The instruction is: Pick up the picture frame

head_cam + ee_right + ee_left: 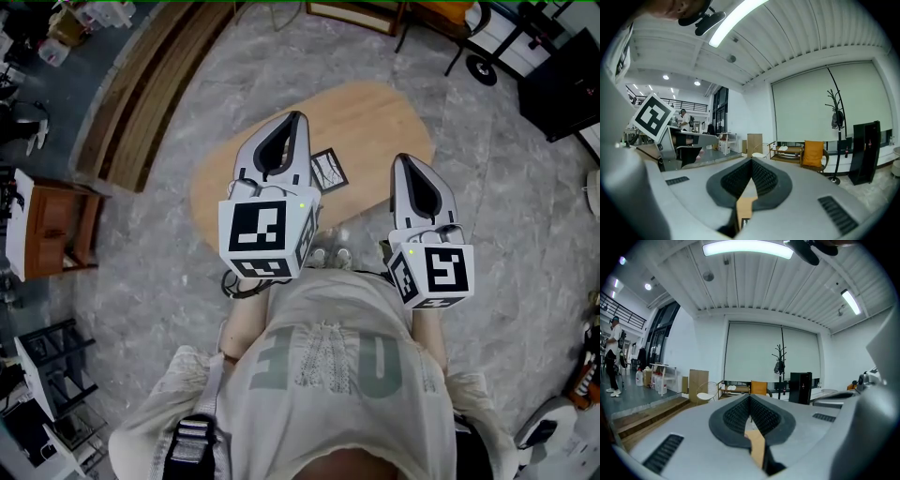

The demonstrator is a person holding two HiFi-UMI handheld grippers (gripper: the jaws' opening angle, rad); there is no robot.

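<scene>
The picture frame (329,170), a small dark-edged frame with a pale sketch inside, lies flat on the oval wooden table (375,122). In the head view my left gripper (297,119) hovers above the table and covers the frame's left edge. My right gripper (404,160) hangs over the table's right part, apart from the frame. Both point nearly level, out into the room. In the left gripper view the left gripper (750,396) has its dark pads meeting at the tip with nothing between them. The right gripper (751,161) looks the same, with only table wood (746,206) showing below.
Wooden steps (150,84) run along the upper left, with a brown cabinet (52,223) and a black rack (52,375) at the left edge. A black cabinet (567,84) stands at the upper right. An orange chair (813,154) and a coat stand (836,117) are far ahead.
</scene>
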